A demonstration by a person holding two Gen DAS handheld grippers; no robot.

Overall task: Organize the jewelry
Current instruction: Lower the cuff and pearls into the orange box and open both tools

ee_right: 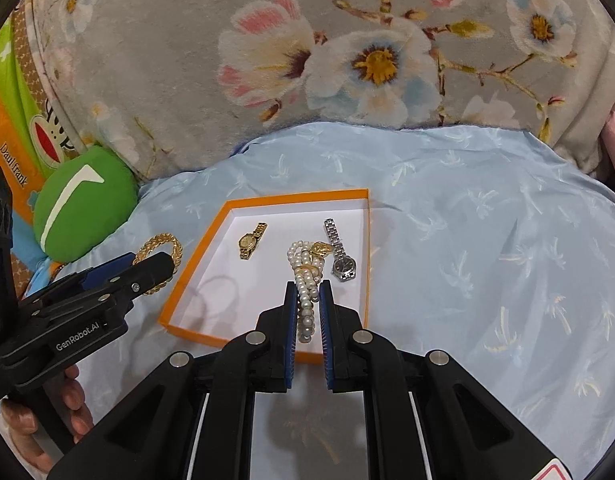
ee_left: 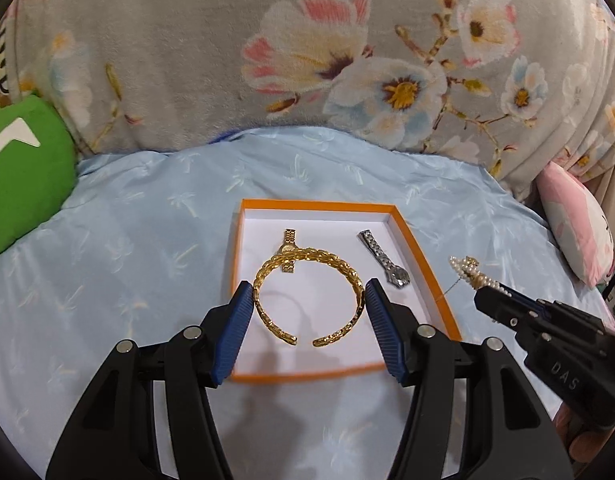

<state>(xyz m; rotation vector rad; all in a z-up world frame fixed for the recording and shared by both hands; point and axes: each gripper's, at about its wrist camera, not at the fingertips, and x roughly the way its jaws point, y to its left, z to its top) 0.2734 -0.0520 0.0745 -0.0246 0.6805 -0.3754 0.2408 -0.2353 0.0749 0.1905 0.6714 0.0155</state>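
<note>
An orange-rimmed white tray [ee_left: 423,264] [ee_right: 195,256] lies on the blue bedspread. Inside it lie a small gold watch [ee_left: 288,249] [ee_right: 251,240] and a silver watch [ee_left: 385,260] [ee_right: 339,252]. My left gripper [ee_left: 309,298] is shut on a gold braided cuff bracelet [ee_left: 267,276] [ee_right: 163,242], held above the tray's near left part. My right gripper [ee_right: 307,294] [ee_left: 487,290] is shut on a pearl bracelet with a gold clasp [ee_right: 305,276] [ee_left: 467,270], held above the tray's right side.
A green plush cushion [ee_left: 23,176] [ee_right: 83,208] lies at the left. A grey floral blanket [ee_left: 307,48] rises behind the bedspread. A pink pillow [ee_left: 575,224] lies at the right. An orange and green printed bag [ee_right: 15,92] stands far left.
</note>
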